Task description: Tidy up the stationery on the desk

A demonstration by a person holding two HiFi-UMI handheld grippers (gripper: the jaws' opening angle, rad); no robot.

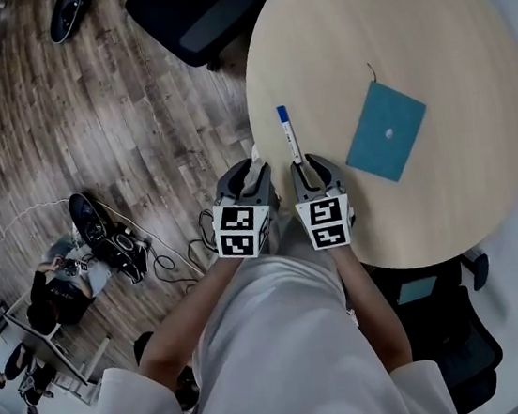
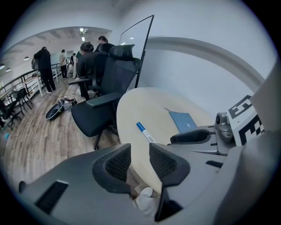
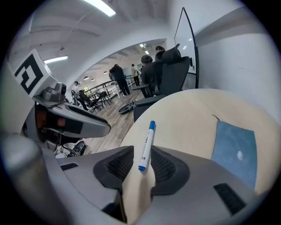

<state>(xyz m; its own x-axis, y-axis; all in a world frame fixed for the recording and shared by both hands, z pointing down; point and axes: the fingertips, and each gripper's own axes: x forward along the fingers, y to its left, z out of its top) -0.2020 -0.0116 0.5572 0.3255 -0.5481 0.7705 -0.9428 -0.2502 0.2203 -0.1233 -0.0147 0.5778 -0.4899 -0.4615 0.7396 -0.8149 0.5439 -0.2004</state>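
Note:
A white marker with a blue cap (image 1: pixel 288 135) lies on the round wooden table (image 1: pixel 424 19), near its left edge, cap pointing away from me. A flat teal notebook (image 1: pixel 385 130) with a thin cord lies to its right. My right gripper (image 1: pixel 311 168) is open at the table's near edge. In the right gripper view the marker's (image 3: pixel 146 145) near end reaches into the gap between the jaws of that gripper (image 3: pixel 141 166), untouched by either. My left gripper (image 1: pixel 251 172) hangs just off the table's left edge, open and empty (image 2: pixel 139 160). From there the marker (image 2: pixel 145 132) and notebook (image 2: pixel 184 121) lie ahead.
A black office chair (image 1: pixel 205 14) stands at the table's far left, another (image 1: pixel 456 336) at the near right. Bags and cables (image 1: pixel 111 235) lie on the wooden floor to the left. Several people (image 2: pixel 90 57) stand far behind, with a whiteboard (image 2: pixel 134 39) by the wall.

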